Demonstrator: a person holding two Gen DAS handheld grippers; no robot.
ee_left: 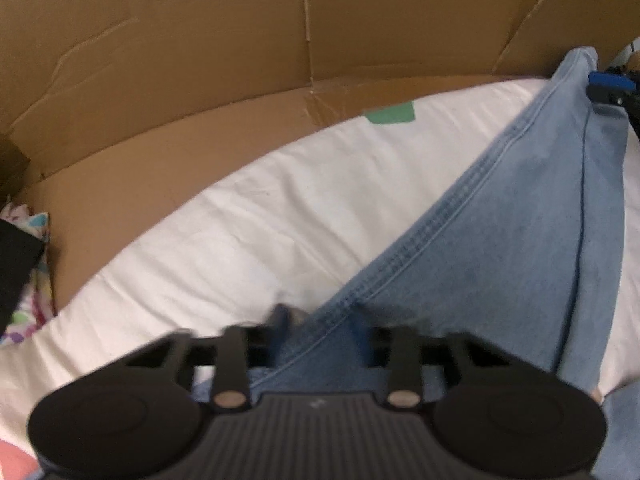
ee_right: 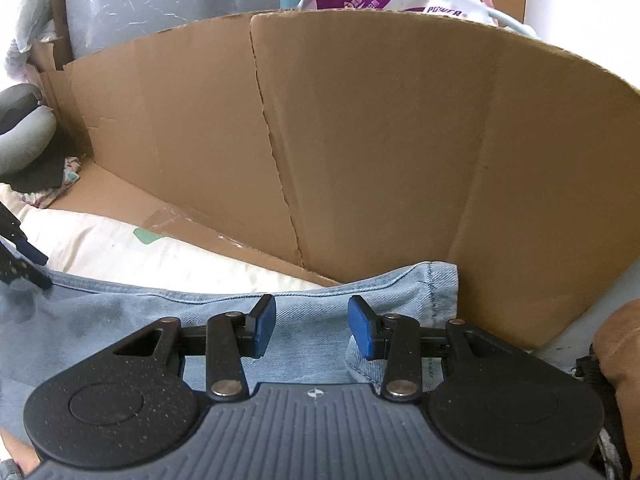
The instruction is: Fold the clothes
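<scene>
Light blue jeans (ee_left: 500, 240) lie stretched across a white sheet (ee_left: 240, 240). My left gripper (ee_left: 320, 318) is blurred. Its fingers stand apart, with a seamed edge of the denim running between them and no clear pinch. In the right wrist view the jeans (ee_right: 120, 312) end in a hemmed cuff at the right. My right gripper (ee_right: 312, 326) hovers open just over that end, with only denim below its blue pads (ee_right: 264, 324). Each gripper shows in the other's view: the right gripper (ee_left: 610, 82) at the far top right, the left gripper (ee_right: 28, 260) at the left edge.
A brown cardboard wall (ee_right: 380, 140) stands close behind the sheet and curves around it. A green tape patch (ee_left: 390, 114) marks the sheet's far edge. Patterned cloth (ee_left: 28, 280) and dark fabric lie at the left. Bags and a plastic-wrapped bundle (ee_right: 140, 0) rise behind the cardboard.
</scene>
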